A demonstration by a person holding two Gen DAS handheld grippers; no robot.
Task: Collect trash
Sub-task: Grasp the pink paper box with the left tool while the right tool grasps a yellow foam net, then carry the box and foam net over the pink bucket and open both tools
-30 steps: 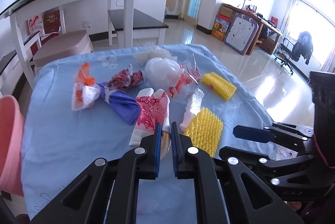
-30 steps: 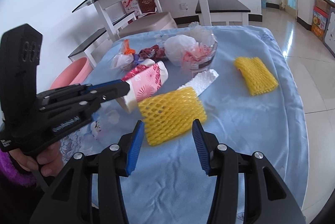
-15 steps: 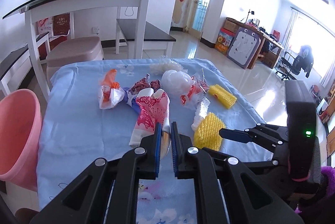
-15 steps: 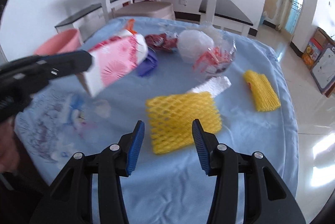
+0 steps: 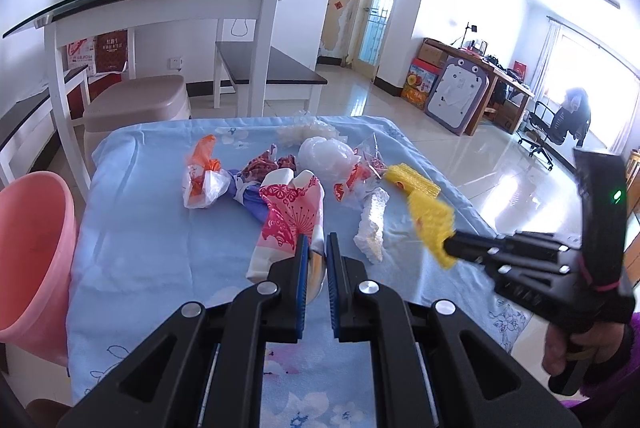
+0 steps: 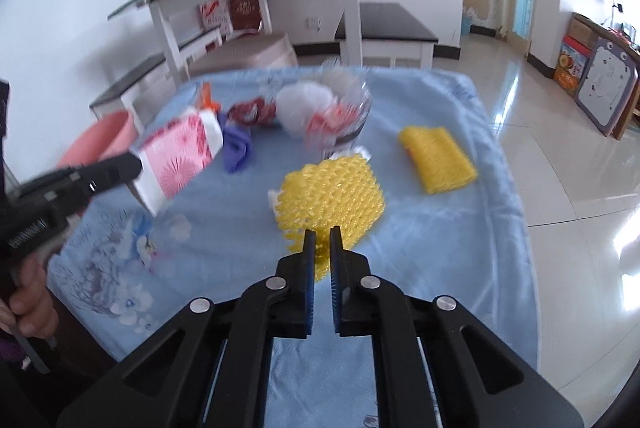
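A pink basin (image 5: pixel 34 260) is seen standing off the left edge of the desk (image 5: pixel 152 252), which is covered by a light blue floral cloth.

The left gripper (image 5: pixel 316 260) is clenched on a pink-and-white floral packet (image 5: pixel 290 216); the packet's lower end is pinched between the blue pads, and in the right wrist view it (image 6: pixel 180 155) is held raised above the cloth near the left edge.

Toward the far left of the desk, a white-and-orange plastic bag (image 5: pixel 202 179) is noted, with a purple wrapper (image 5: pixel 252 197) touching it and a dark red wrapper (image 5: pixel 266 163) just behind. Near the far edge, a white plastic bag (image 5: pixel 326 157) lies beside a clear red-printed wrapper (image 5: pixel 362 173).

A strip of white foam (image 5: pixel 372 224) lies near the desk's centre.

The right gripper (image 6: pixel 321 256) is clenched on a yellow foam net (image 6: pixel 332 203); one corner of the net is caught between the nearly closed pads. In the left wrist view the net (image 5: pixel 432 224) is seen lifted above the cloth at the tip of this gripper.

A second yellow foam net (image 6: pixel 438 157) lies flat near the right edge of the desk, well apart from both grippers.
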